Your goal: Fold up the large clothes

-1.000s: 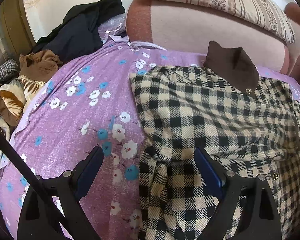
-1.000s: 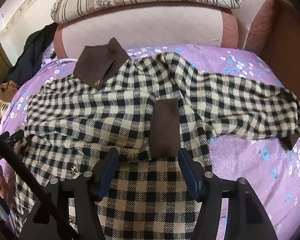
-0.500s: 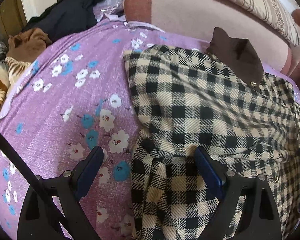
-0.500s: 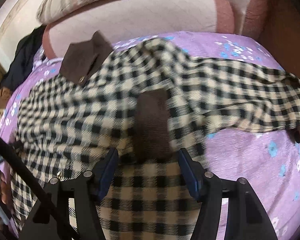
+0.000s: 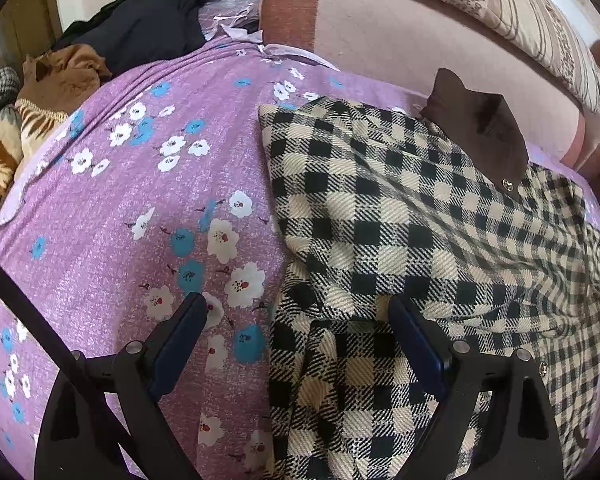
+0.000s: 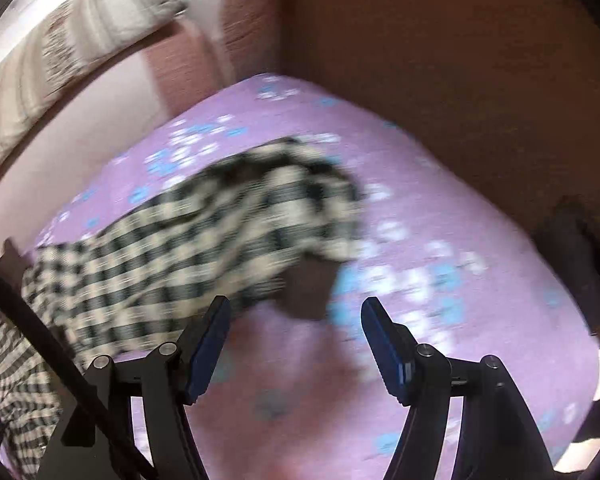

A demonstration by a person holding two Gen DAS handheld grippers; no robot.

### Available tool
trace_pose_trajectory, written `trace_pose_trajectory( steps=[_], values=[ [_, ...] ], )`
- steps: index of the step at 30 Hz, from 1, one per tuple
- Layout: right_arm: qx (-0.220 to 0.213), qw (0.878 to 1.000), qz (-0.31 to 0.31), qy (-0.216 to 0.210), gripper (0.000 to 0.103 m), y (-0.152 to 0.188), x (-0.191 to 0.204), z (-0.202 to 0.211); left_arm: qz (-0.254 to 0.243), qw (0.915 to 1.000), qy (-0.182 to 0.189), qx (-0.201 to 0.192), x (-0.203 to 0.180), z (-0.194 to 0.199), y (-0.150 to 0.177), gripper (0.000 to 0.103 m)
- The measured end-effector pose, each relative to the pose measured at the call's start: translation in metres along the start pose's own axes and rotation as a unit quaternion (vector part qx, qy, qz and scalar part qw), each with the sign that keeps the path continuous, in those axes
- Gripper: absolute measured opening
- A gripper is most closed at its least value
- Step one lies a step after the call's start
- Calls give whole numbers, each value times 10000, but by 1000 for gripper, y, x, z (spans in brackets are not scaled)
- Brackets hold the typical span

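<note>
Over purple sheet (image 6: pixel 440 208), right claw (image 6: pixel 296 320) angled downward, opening, empty

We're in a home bedroom: purple floral bedsheet (image 5: pixel 112 216), striped pillow (image 5: pixel 512 12) by the headboard, clothes heaped (image 5: pixel 148 24) alongside.

Right gripper (image 6: pixel 296 334) now beside sleeve (image 6: pixel 204 224)

The bed (image 5: pixel 148 208) wears a purple flowered sheet. On it lies a checked coat (image 5: pixel 380 216) with a brown collar (image 5: pixel 480 132) — dark and tan clothes (image 5: pixel 148 20) heaped at the far corner, seemingly.
</note>
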State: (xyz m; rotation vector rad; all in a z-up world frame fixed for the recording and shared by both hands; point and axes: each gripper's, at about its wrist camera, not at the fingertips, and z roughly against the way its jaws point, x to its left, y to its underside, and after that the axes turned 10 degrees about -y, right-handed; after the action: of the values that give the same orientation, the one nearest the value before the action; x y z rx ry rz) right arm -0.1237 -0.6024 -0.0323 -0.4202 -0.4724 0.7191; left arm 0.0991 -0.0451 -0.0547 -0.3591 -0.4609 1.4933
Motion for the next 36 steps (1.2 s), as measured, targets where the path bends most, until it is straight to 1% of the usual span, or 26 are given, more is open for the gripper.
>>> trace_pose_trajectory(
  steps=[2,4,5,6,7,9,11,12,14,16,17,18,20,21,22,23,24,25,26,27,29,30,32,34,35,36],
  values=[
    [-79,9994,-349,20,72,-4,-21,0,49,10000,28,35,1,-2,0,91],
    [-116,9979,-627,-94,72,-8,-37,-6,60,10000,16,39,1,-3,1,91],
    [-114,9974,-691,-154,71,-9,-39,-9,51,10000,6,35,0,-4,2,91],
    [-117,9967,-768,-231,66,-12,-41,-16,39,10000,-5,29,-1,-4,2,91],
    [-111,9964,-798,-247,57,-15,-47,-22,25,10000,-16,27,-1,-4,2,91],
    [-51,9957,-883,-262,48,-18,-50,-34,13,10000,-26,23,-2,-4,2,91],
    [-79,9940,-989,-467,47,-18,-47,-48,7,10000,-27,19,-3,-5,3,91],
    [-164,9943,-940,-482,47,-19,-45,-50,-5,10000,-30,19,-3,-6,3,91],
    [-268,9958,-692,-540,45,-20,-37,-52,-17,10000,-41,27,-4,-7,2,91],
    [-175,9979,-397,-481,8,-21,-29,-55,-17,10000,-34,35,-4,-7,1,91],
    [-131,9991,-236,-318,4,-21,-25,-53,-18,10000,-30,37,-4,-6,1,91],
    [-244,9995,-71,-174,4,-22,-22,-43,-15,10000,-29,37,-3,-5,0,91],
    [-652,9971,361,172,4,-27,-12,-15,17,10000,-32,9,-1,-2,-1,91],
    [-967,9920,689,419,4,-32,-3,8,44,10000,-35,-26,1,1,-2,91],
    [-1177,9877,890,511,4,-36,4,26,61,10000,-34,-62,2,4,-2,91],
    [-1372,9830,1094,538,4,-41,12,45,78,9999,-27,-109,3,7,-3,91],
    [-1466,9800,1251,489,4,-46,20,59,95,9998,-14,-146,4,10,-3,91],
    [-1445,9783,1450,320,4,-52,32,76,116,9998,8,-180,5,13,-4,91],
    [-1371,9779,1574,132,4,-54,41,87,133,9997,25,-203,5,16,-4,91],
    [-1156,9776,1739,-268,4,-58,57,103,158,9996,53,-234,6,19,-4,91],
    [-585,9755,1980,-762,4,-64,87,116,186,9994,99,-267,9,24,-5,91],
    [-358,9718,2128,-948,4,-62,102,121,202,9993,117,-282,10,26,-5,91],
    [80,9571,2583,-1313,4,-50,140,131,284,9989,166,-328,13,31,-7,91],
    [499,9415,3047,-1349,4,-32,182,131,367,9985,216,-349,17,34,-9,91],
    [674,9330,3225,-1447,4,-23,204,129,418,9982,247,-357,20,36,-11,91],
    [821,9270,3307,-1570,4,-16,217,126,466,9978,278,-369,22,37,-12,91]
  ],
)
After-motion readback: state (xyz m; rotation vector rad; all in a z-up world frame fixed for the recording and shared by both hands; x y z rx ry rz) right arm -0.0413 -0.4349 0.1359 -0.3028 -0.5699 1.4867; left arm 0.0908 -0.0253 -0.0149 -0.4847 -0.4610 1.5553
